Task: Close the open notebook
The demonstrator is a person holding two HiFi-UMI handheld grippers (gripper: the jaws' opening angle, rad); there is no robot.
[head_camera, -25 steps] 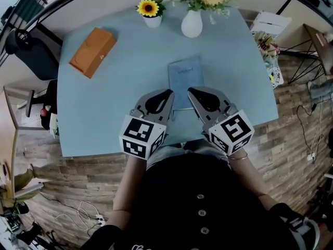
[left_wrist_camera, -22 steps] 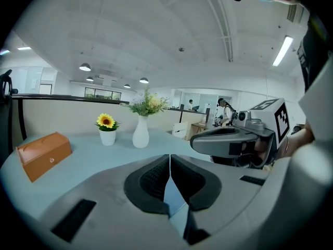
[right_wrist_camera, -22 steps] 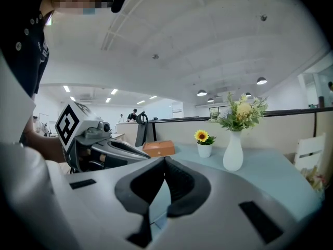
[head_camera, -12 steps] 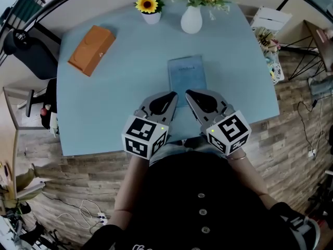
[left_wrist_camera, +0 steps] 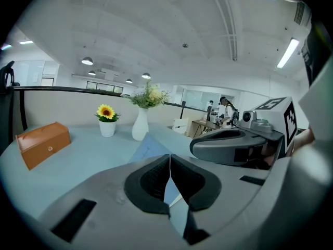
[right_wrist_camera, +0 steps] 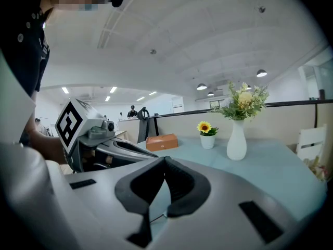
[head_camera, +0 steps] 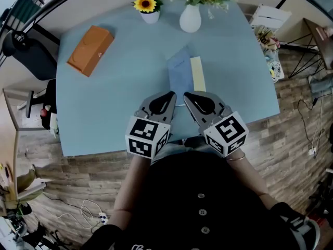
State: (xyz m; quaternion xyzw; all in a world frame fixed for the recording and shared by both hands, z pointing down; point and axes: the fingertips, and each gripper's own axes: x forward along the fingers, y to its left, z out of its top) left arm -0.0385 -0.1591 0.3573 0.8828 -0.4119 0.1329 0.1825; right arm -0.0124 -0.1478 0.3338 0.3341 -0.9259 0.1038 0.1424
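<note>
1. Your table [head_camera: 104,108] is pale blue and stands on a wood-plank floor [head_camera: 67,181].
2. At its far left you have an orange box [head_camera: 91,51], lying at an angle.
3. Along the far edge stands a sunflower pot [head_camera: 147,8], with a white vase [head_camera: 190,19] of flowers near it on the right.
4. Off your left sits a black chair [head_camera: 28,51], and white cables [head_camera: 86,212] lie on the floor.
</note>
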